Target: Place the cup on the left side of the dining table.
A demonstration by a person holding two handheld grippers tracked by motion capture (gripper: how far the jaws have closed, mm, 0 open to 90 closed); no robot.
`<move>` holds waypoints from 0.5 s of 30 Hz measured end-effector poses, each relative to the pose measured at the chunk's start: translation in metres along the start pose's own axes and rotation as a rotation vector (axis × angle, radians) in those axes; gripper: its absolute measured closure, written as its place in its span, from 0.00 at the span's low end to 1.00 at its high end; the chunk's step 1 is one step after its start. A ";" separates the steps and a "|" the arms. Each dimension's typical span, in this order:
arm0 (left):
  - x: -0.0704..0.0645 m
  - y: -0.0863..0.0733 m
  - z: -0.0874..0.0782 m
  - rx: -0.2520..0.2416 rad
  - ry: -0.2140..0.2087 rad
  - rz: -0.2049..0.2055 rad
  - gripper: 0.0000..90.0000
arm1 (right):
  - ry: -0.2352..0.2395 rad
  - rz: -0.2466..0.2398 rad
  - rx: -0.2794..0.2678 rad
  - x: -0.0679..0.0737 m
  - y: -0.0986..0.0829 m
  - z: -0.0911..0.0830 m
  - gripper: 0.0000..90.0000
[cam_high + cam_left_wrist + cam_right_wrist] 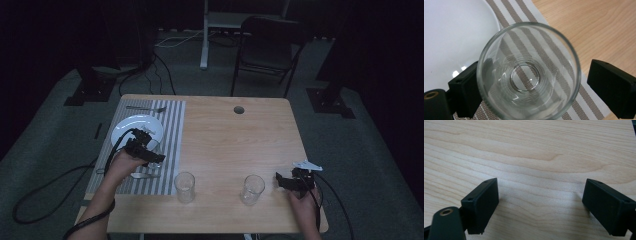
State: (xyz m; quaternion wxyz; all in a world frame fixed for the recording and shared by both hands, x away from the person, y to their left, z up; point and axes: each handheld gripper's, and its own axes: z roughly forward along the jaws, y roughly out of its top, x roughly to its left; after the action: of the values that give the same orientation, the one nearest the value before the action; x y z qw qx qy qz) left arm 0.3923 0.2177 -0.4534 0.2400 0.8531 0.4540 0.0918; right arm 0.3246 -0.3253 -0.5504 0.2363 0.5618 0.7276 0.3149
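A clear empty glass [525,77] stands upright on the grey striped placemat [589,100], just beside the white plate [451,37]. My left gripper [534,72] is open around it, one jaw on each side, with a gap showing at the right jaw. From above, the left gripper [146,150] hovers over the placemat [172,125] at the near edge of the plate [130,125]. My right gripper [289,181] is open over bare wood near the table's front right, and its jaws [540,192] hold nothing.
Two more empty glasses [184,187] [252,189] stand near the front edge. A fork [145,108] lies beyond the plate, and a piece of cutlery [145,175] lies on the mat's near part. The table has a cable hole [239,109]. A chair [267,47] stands behind.
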 end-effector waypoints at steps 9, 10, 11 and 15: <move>-0.005 -0.014 -0.006 -0.026 0.068 0.004 0.02 | 0.000 0.000 0.000 0.000 0.000 0.000 0.15; -0.004 -0.017 -0.008 -0.042 0.065 -0.008 0.02 | 0.000 0.000 0.000 0.000 0.000 0.000 0.15; -0.004 -0.019 -0.010 -0.046 0.067 -0.014 0.02 | 0.000 0.001 0.000 0.000 0.000 0.000 0.15; 0.000 -0.029 -0.019 -0.103 0.106 -0.054 0.02 | 0.000 0.000 0.000 0.000 0.000 0.000 0.15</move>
State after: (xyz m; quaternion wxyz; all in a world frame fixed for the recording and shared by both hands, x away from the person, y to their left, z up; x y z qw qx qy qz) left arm 0.3637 0.2378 -0.4516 0.2613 0.8212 0.4835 0.1537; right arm 0.3246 -0.3253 -0.5504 0.2363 0.5618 0.7276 0.3148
